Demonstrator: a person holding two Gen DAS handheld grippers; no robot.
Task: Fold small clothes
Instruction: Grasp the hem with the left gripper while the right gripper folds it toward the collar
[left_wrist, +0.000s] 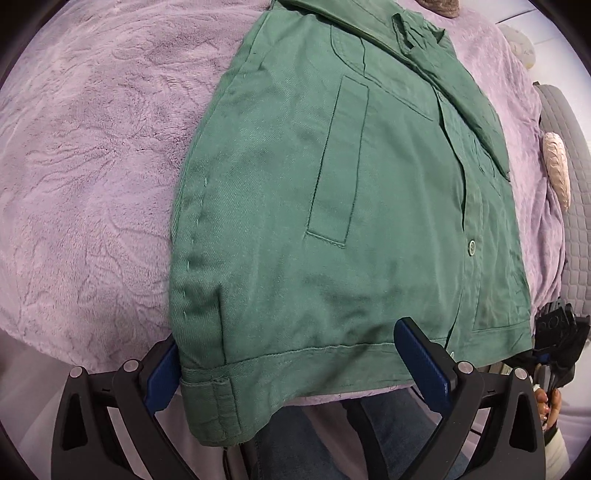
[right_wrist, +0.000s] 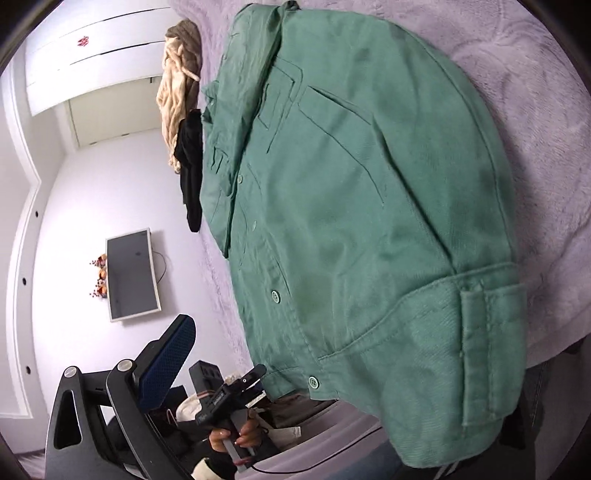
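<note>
Nearest, L gripper (left_wrist: 288, 339): fingers spread wide, nothing clamped. The green jacket (left_wrist: 332, 221) has its hem lying between my two blue pads (left_wrist: 421, 365). The L pad sits just beside the hem corner with the sewn tab. That corner overhangs the bed edge, above my jeans (left_wrist: 295, 443).

R gripper (right_wrist: 291, 343): only one finger (right_wrist: 170, 354) shows, standing far out to the side, as on a wide-open unit. The other finger is hidden behind the jacket's tabbed hem corner, which hangs close to the lens. No cloth seen pinched. The L wrist view shows this unit off the button-side hem corner, held in my R hand (left_wrist: 550, 406). Its jaws are too small there to read.

Jacket proper: lies front up on the purple plush blanket (left_wrist: 92, 166), buttoned, with one sleeve folded across the chest. Hem is at the near edge and collar at the far end.

Beyond, approx. level with the collar: a cream garment (right_wrist: 173, 96) and a black one (right_wrist: 190, 166) lie heaped on the blanket, touching each other. Furthest: a dark screen (right_wrist: 131, 275) on the white wall.
</note>
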